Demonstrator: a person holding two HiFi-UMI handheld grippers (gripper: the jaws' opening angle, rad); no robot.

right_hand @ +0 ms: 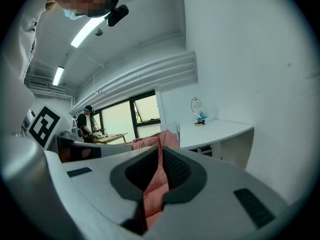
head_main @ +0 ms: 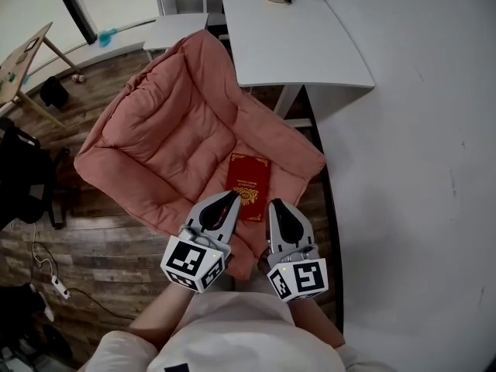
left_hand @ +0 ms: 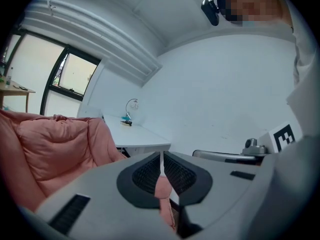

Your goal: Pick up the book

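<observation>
Nothing is grasped yet: the red book (head_main: pixel 249 183) lies on the pink chair (head_main: pixel 163 130), with the left gripper (head_main: pixel 232 198) and right gripper (head_main: pixel 276 205) hovering near it, jaws pressed together.

- Your left gripper (head_main: pixel 232 195): a pale grey, tapered shell with a black teardrop recess on its upper face. Black ribbed pads (left_hand: pixel 147 174) line the jaws.
- Your right gripper (head_main: pixel 273 203): the same grey shell, black recess and ribbed lining.
- Marker cubes (head_main: pixel 194 263): one at the near end of each gripper. The faces are white and carry black square patterns.
- Your top (head_main: pixel 232 332): white, with white sleeves.
- Head camera (left_hand: pixel 210 11): small and black, worn on your head.
</observation>
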